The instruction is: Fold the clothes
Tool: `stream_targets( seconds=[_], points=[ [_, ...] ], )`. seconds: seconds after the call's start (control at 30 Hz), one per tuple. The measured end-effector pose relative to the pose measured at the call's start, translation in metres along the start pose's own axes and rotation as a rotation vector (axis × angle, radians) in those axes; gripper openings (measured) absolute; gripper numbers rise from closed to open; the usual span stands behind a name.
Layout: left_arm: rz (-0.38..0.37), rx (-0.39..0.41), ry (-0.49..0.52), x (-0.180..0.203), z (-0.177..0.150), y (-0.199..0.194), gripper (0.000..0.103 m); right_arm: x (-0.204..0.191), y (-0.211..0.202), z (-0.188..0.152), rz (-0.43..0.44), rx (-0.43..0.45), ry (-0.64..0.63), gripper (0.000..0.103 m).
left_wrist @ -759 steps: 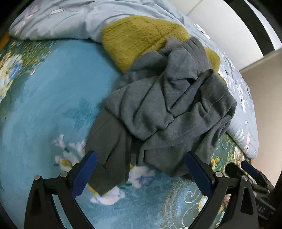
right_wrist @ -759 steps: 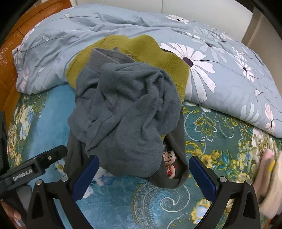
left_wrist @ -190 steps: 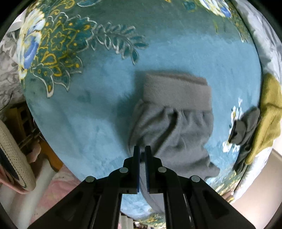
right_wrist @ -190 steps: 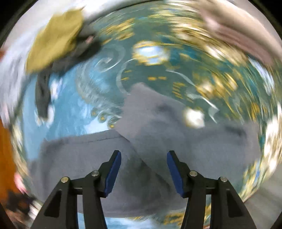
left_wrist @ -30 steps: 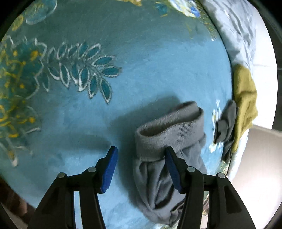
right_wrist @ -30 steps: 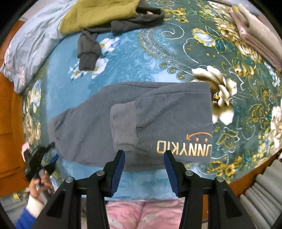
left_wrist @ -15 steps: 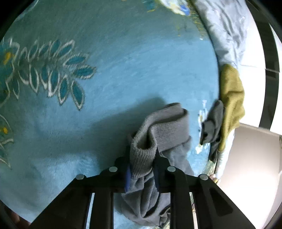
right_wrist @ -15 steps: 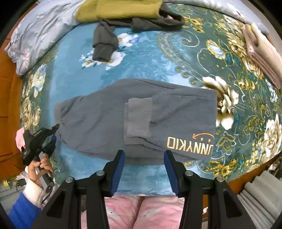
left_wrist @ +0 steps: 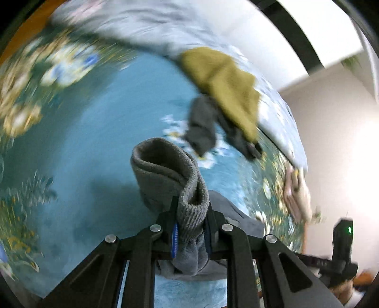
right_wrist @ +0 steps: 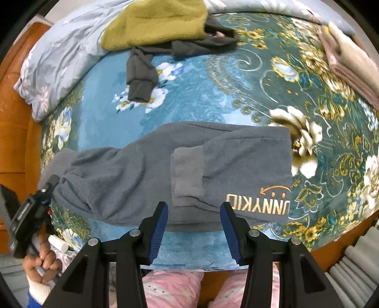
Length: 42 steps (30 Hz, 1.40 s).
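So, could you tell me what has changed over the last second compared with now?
The left hand-held gripper, open beside the cuff a second ago, has shut on it and lifted it off the blanket. The right hand-held gripper stays open above the sweatpants, whose other leg remains folded over. The olive sweater has not moved.

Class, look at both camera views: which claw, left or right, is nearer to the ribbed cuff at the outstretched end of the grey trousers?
Left. The left claw is shut on the ribbed cuff, lifting it. The right claw hangs open above the near edge of the grey trousers, touching nothing.
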<state>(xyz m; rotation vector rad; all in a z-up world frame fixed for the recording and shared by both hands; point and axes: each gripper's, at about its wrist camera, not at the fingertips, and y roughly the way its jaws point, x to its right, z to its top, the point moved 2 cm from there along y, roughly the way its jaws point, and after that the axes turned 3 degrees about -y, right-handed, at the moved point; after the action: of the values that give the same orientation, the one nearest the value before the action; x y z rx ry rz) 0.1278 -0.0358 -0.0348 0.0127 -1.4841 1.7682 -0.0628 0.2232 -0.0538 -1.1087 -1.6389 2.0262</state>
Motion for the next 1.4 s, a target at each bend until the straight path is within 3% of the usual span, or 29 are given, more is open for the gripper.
stream_targets(
  seconds=[0.13, 0.37, 0.6, 0.73, 0.8, 0.87, 1.0, 1.3, 1.4],
  points=[
    [0.030, -0.003, 0.212, 0.079, -0.012, 0.005, 0.017, 0.043, -0.008, 0.001, 0.042, 0.031, 0.057, 0.050],
    [0.068, -0.106, 0.418, 0.209, -0.072, 0.065, 0.017, 0.138, -0.024, -0.015, 0.090, 0.085, 0.152, 0.050],
    [0.237, -0.236, 0.451, 0.271, -0.130, 0.159, 0.017, 0.214, -0.010, -0.032, 0.127, 0.061, 0.216, 0.050],
    [0.308, -0.331, 0.440, 0.279, -0.152, 0.185, 0.021, 0.240, -0.007, -0.040, 0.167, 0.063, 0.247, 0.050],
    [0.330, -0.350, 0.414, 0.277, -0.157, 0.184, 0.031, 0.245, -0.002, -0.042, 0.181, 0.055, 0.257, 0.050],
    [0.292, -0.383, 0.339, 0.270, -0.158, 0.178, 0.038, 0.250, 0.004, -0.044, 0.195, 0.046, 0.268, 0.050],
    [0.269, -0.374, 0.246, 0.253, -0.150, 0.157, 0.044, 0.249, 0.017, -0.044, 0.217, 0.022, 0.278, 0.050],
    [0.439, -0.321, -0.055, 0.148, -0.125, 0.102, 0.044, 0.202, 0.055, -0.013, 0.279, -0.010, 0.120, 0.056],
    [0.484, -0.316, -0.095, 0.123, -0.121, 0.087, 0.044, 0.186, 0.070, 0.004, 0.292, -0.015, 0.070, 0.059]
  ],
)
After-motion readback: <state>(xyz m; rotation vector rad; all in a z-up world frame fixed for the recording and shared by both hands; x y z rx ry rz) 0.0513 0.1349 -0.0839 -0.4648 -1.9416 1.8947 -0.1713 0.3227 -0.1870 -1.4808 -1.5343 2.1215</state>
